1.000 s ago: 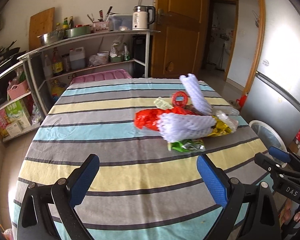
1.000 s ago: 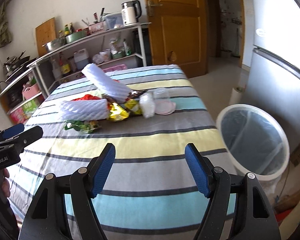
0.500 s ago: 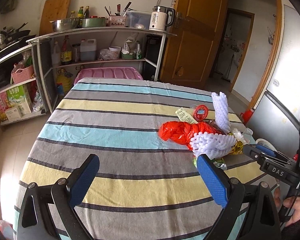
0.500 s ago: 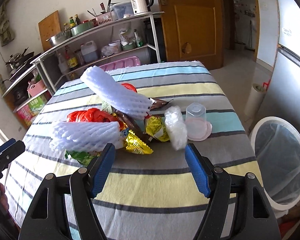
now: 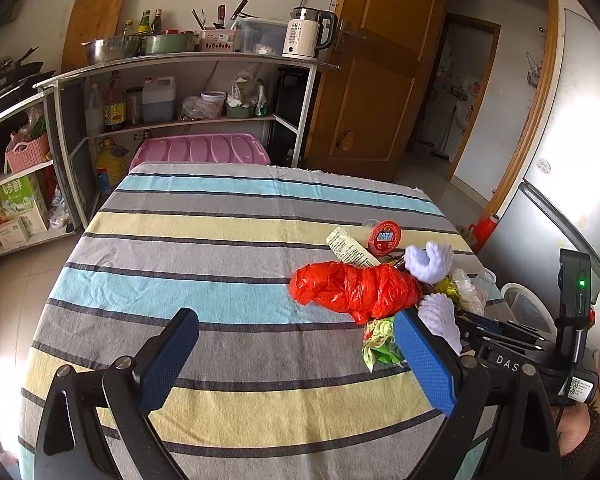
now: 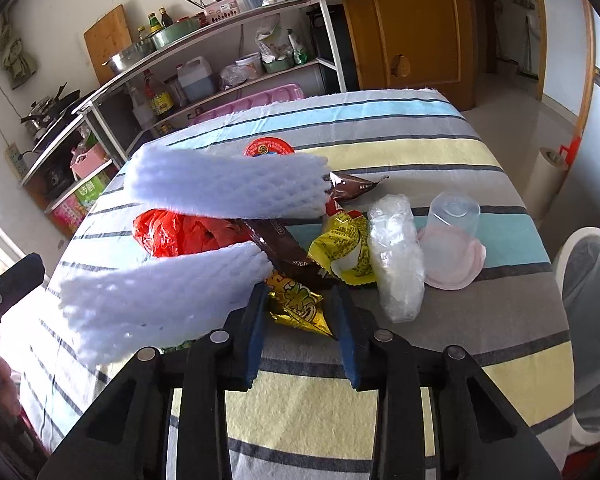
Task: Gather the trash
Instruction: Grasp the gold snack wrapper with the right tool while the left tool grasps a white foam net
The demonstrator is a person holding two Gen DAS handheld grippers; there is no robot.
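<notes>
A pile of trash lies on the striped table. It holds a red plastic bag, two white foam nets, snack wrappers, crumpled clear plastic and a clear cup. My right gripper has its jaws partly closed around a gold snack wrapper at the pile's near edge; whether the pads grip it is unclear. My left gripper is open and empty, hovering over the table left of the pile. A white trash bin stands off the table's right side.
Shelves with bottles, pans and a kettle stand behind the table. A wooden door is at the back. A pink tub sits beyond the far table edge. A fridge stands on the right.
My right gripper moved forward into the pile and narrowed its jaws around the gold wrapper. My left gripper swung left, so the pile sits further right in its view.
</notes>
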